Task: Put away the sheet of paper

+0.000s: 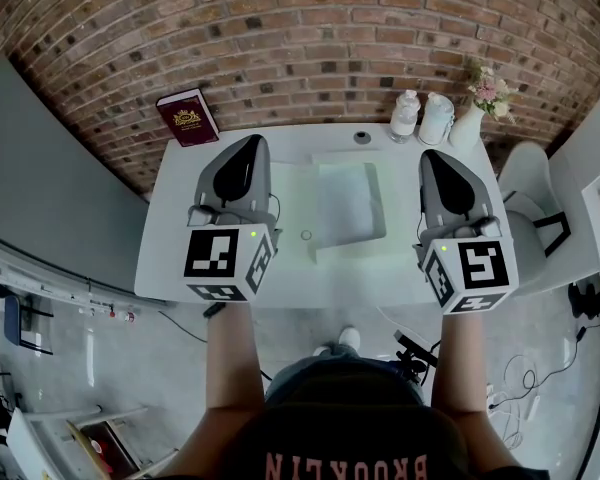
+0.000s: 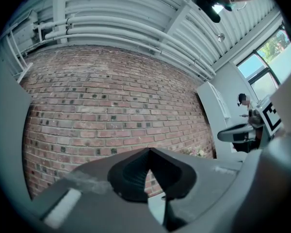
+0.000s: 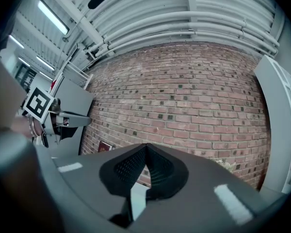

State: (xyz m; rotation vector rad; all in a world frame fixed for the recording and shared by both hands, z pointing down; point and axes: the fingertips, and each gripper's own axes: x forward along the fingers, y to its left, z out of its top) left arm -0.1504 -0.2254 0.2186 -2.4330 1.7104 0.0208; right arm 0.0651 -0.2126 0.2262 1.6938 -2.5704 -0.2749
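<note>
Head view: left tool (image 1: pixel 242 146) and right tool (image 1: pixel 435 160) held above the white worktop (image 1: pixel 180 258), clear of one sheet of paper (image 1: pixel 348 200) lying flat mid-worktop between them. Along the far edge: one red book (image 1: pixel 188 118), two bottles (image 1: pixel 405 115), one vase (image 1: pixel 468 126).

Left gripper view: left tool (image 2: pixel 149 152) pressed together, empty.

Right gripper view: right tool (image 3: pixel 145 147) likewise together, gripping nothing.

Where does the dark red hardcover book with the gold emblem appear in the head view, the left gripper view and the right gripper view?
Head view: upper left, the dark red hardcover book stands against the red brick wall.
Left gripper view: not in it.
Right gripper view: the book is small, low left of centre, at the wall's foot.
Shared landmark: the brick wall, behind everything in all three views.
</note>
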